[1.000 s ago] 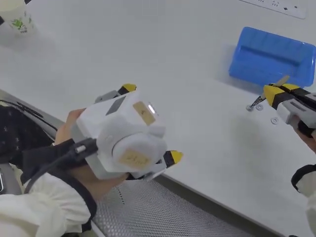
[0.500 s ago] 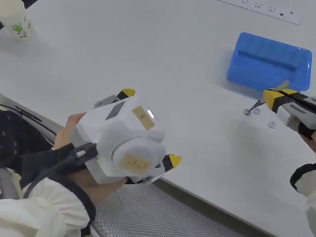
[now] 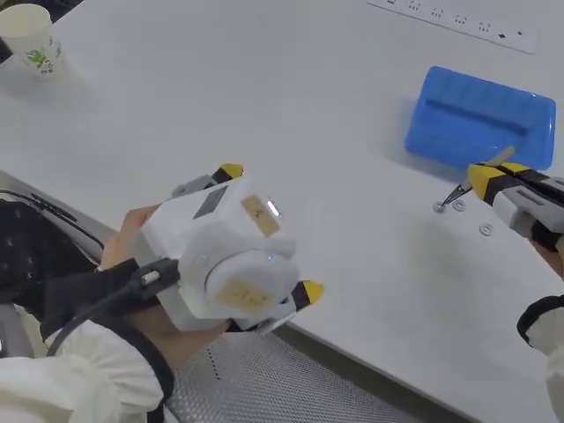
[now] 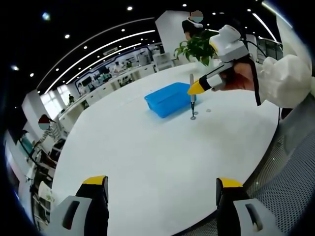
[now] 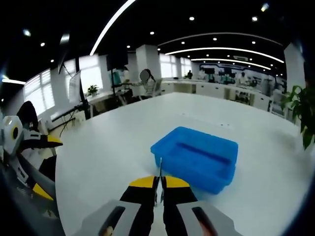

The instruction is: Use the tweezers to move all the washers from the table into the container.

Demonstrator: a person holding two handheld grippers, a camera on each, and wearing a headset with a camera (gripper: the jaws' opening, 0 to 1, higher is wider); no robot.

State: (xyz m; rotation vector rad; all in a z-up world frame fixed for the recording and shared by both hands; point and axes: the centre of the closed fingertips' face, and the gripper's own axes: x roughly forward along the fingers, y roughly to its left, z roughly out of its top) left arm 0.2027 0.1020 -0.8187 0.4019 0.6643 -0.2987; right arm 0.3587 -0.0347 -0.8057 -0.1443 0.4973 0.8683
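Cup (image 3: pixel 28 35) of white paper stands at the far left of the surface (image 3: pixel 291 106), well apart from the left gripper (image 3: pixel 270 230) and beyond it. That gripper, held in a hand (image 3: pixel 123 242) over the near edge of the surface, above a strip of perforated metal (image 3: pixel 256 379), has its yellow-tipped jaws spread wide with nothing between them. Far ahead of it and to its right lie the washers (image 3: pixel 458 205), three of them on the surface: two close together just in front of the right gripper (image 3: pixel 490 174) and one nearer the person, beside that gripper. The right gripper is clamped on the tweezers (image 3: pixel 456 194), which stick out past its jaws and slant down, their tip at the leftmost washer; whether it touches cannot be told. Just beyond the right gripper sits the blue container (image 3: pixel 480 119), near the washers but apart from them; what lies inside it cannot be made out. A power strip (image 3: pixel 449 16) lies past the container at the far edge.
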